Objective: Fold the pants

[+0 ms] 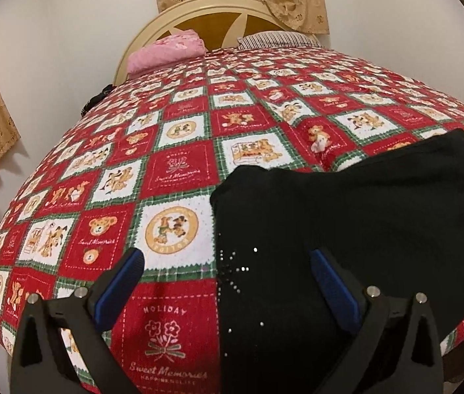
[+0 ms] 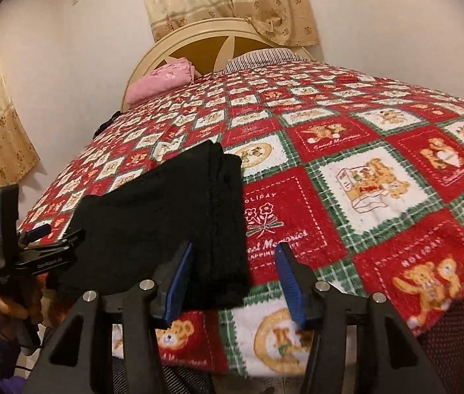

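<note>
Right wrist view: right gripper (image 2: 235, 275) fingers released, apparently astride folded pants (image 2: 166, 216) edge; left gripper (image 1: 228, 275) fingers released.

Your left gripper (image 1: 227, 262) points down at a slant with its blue-padded jaws spread wide, gripping nothing. Your right gripper (image 2: 236, 272) tilts down likewise, jaws parted, pads pressing on nothing. Your left hand (image 2: 8, 308) wraps its gripper's handle, purple sleeve showing.
</note>
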A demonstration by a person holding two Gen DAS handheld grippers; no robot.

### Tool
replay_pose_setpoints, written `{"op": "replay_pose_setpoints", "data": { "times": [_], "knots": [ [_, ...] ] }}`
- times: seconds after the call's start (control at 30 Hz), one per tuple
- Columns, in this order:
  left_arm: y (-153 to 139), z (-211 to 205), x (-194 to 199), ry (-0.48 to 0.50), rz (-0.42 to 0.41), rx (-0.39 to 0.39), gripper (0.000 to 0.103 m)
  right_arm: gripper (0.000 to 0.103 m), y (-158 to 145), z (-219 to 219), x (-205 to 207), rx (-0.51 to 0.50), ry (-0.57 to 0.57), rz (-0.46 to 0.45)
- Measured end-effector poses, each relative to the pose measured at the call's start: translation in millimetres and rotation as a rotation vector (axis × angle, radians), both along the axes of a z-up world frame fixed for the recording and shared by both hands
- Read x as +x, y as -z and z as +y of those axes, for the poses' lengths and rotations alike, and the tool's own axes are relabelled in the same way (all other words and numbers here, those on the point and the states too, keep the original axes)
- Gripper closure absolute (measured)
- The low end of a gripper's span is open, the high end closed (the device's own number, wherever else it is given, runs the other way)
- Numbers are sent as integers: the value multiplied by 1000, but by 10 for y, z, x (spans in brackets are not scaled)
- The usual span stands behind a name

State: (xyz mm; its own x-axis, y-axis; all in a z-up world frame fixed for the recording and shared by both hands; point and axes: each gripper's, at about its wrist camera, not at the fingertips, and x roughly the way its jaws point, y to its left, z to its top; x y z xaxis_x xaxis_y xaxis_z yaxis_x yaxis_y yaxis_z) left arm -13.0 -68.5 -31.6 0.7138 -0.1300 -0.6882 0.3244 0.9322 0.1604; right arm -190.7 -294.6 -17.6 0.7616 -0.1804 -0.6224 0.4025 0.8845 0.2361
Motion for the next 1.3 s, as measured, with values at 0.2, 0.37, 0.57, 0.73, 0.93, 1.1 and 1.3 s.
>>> {"op": "replay_pose_setpoints", "data": {
  "times": [0.2, 0.37, 0.57, 0.73, 0.93, 1.1, 1.3],
  "knots": [
    [-178, 133, -88, 13, -23, -108, 0, 49, -195, -17, -27, 14, 12, -88],
    [-122, 176, 47, -12, 41, -167, 0, 35, -175, -133, 168, 82, 16, -126],
    [25, 168, 96, -29, 97, -174, 0, 33, 105, -216, 478, 156, 13, -59],
    [104, 193, 126, -47, 137, -212, 0, 33, 134, -7, 492, 22, -15, -41],
    [133, 245, 145, -74, 191, -274, 0, 33, 195, 175, 541, -59, -49, -11],
    [107, 211, 125, -50, 210, -282, 0, 41, 190, 216, 548, -104, -51, 23],
    [123, 156, 105, -33, 208, -282, 0, 59, 170, 303, 550, -163, -80, 33]
  ]
}}
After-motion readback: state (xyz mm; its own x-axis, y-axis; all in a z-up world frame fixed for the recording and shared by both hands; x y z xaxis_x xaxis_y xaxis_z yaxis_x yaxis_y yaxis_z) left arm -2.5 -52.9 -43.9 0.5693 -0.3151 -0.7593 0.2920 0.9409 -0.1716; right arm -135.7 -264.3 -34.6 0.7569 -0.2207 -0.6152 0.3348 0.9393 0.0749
